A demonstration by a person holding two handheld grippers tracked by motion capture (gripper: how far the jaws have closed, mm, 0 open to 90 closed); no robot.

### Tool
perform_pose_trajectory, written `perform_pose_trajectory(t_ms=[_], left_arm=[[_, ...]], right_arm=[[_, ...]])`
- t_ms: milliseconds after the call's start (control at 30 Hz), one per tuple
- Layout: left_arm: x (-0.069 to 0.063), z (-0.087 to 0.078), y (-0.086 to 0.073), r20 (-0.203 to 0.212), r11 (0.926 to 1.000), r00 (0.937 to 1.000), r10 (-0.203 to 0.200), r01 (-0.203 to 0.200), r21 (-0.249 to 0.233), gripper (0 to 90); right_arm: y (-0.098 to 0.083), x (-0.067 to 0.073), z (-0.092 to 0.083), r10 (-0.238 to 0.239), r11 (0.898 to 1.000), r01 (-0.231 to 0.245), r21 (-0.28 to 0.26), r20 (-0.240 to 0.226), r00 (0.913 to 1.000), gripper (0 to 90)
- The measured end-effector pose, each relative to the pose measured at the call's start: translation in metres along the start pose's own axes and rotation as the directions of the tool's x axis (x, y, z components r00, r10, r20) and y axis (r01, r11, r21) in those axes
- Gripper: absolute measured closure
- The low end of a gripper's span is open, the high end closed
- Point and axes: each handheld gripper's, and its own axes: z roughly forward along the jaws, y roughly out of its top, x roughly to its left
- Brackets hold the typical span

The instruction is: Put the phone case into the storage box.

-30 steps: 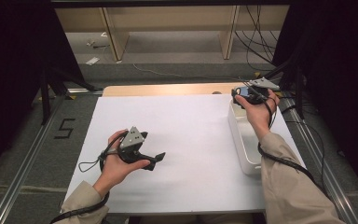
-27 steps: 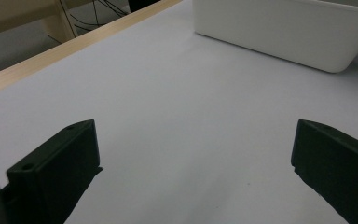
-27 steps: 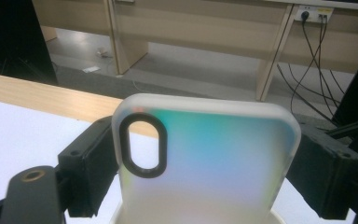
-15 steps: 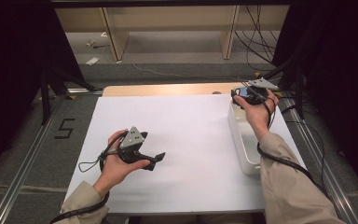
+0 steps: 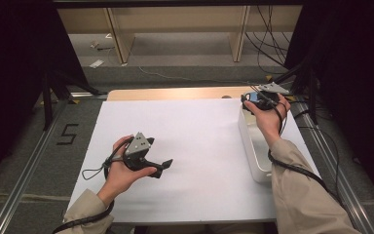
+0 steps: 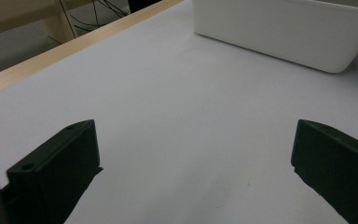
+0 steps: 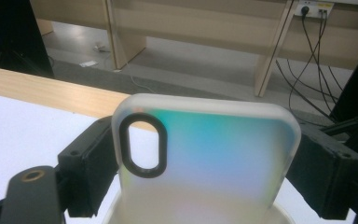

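At the left of the high view, the left gripper (image 5: 161, 166) is resting low on the white table sheet (image 5: 195, 146), cradled in the person's left hand (image 5: 119, 170), its jaws standing wide apart with nothing between them; in the left gripper view the bare sheet is lying between the two black pads and the white bin (image 6: 284, 32) is sitting well ahead, beyond the jaw tips. Moving rightward across the sheet, nothing is lying in the open middle, and a strip of wooden table edge (image 5: 175, 93) is showing along the far side. At the right, the bin (image 5: 253, 146) is standing lengthwise along the sheet's right edge, and the right gripper (image 5: 253, 100) is hovering over its far end, held by the right hand (image 5: 269, 117). In the right gripper view, its jaws are clamping a frosted, iridescent phone case (image 7: 205, 154) by its two long sides, the case standing upright with its long axis running down toward the bin's opening and its oval camera cut-out (image 7: 142, 145) near the top. The case is therefore sitting directly above the bin, so the coming move is likely turning on a straight lowering or release; the bin's wall is seemingly the only thing nearby that could catch the lower edge. The right hand is plainly the nearer one.
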Motion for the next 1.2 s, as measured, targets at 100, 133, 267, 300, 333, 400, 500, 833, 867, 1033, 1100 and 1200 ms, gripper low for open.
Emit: perform_pose_trajectory(t_ms=[100, 133, 267, 300, 333, 400, 500, 833, 867, 1033, 1100, 1200], left_arm=[[-0.0001, 0.0001, -0.0001, 0.001, 1.0000, 1.0000, 0.000, 0.000, 0.001, 0.6], [-0.0001, 0.0001, -0.0001, 0.001, 1.0000, 1.0000, 0.001, -0.001, 0.001, 0.5], [-0.0001, 0.0000, 0.0000, 0.000, 1.0000, 1.0000, 0.000, 0.000, 0.000, 0.6], [-0.0001, 0.0000, 0.0000, 0.000, 1.0000, 1.0000, 0.000, 0.000, 0.000, 0.6], [-0.0001, 0.0001, 0.0000, 0.000, 1.0000, 1.0000, 0.001, -0.001, 0.000, 0.5], [-0.0002, 0.0000, 0.0000, 0.001, 1.0000, 1.0000, 0.000, 0.000, 0.000, 0.6], [-0.0001, 0.0000, 0.0000, 0.000, 1.0000, 1.0000, 0.001, -0.001, 0.000, 0.6], [-0.0003, 0.0002, 0.0000, 0.002, 1.0000, 1.0000, 0.001, -0.001, 0.000, 0.5], [-0.0003, 0.0002, 0.0000, 0.002, 1.0000, 1.0000, 0.001, -0.001, 0.000, 0.5], [-0.0004, 0.0000, 0.0002, 0.001, 1.0000, 1.0000, 0.001, -0.001, -0.001, 0.5], [-0.0004, 0.0002, 0.0001, 0.002, 1.0000, 1.0000, 0.001, -0.001, 0.000, 0.5], [-0.0005, 0.0002, 0.0002, 0.003, 1.0000, 1.0000, 0.002, -0.002, 0.000, 0.5]], right_arm=[[-0.0005, -0.0003, 0.0003, 0.001, 1.000, -0.001, 0.002, 0.000, 1.0000, 17.7], [-0.0008, -0.0004, 0.0004, 0.001, 1.000, -0.001, 0.004, 0.001, 1.0000, 17.7], [-0.0020, -0.0008, 0.0013, 0.003, 1.000, -0.003, 0.010, 0.003, 1.0000, 17.7], [-0.0025, -0.0009, 0.0017, 0.001, 1.000, -0.001, 0.010, 0.004, 1.0000, 17.7], [-0.0029, -0.0008, 0.0019, 0.001, 1.000, -0.001, 0.013, 0.003, 1.0000, 17.6], [-0.0037, -0.0006, 0.0024, 0.000, 1.000, 0.000, 0.019, 0.004, 1.0000, 17.6], [-0.0046, -0.0003, 0.0033, 0.002, 1.000, -0.002, 0.023, 0.004, 1.0000, 17.6], [-0.0057, -0.0007, 0.0036, 0.002, 1.000, -0.002, 0.030, 0.007, 1.0000, 17.6], [-0.0057, -0.0008, 0.0036, 0.002, 1.000, -0.002, 0.031, 0.008, 1.0000, 17.6], [-0.0060, -0.0014, 0.0037, 0.008, 1.000, -0.008, 0.030, 0.010, 0.9999, 17.5], [-0.0063, -0.0015, 0.0038, 0.013, 0.999, -0.013, 0.029, 0.012, 0.9998, 17.4], [-0.0067, -0.0014, 0.0041, 0.019, 1.000, -0.019, 0.025, 0.014, 0.9997, 17.2]])
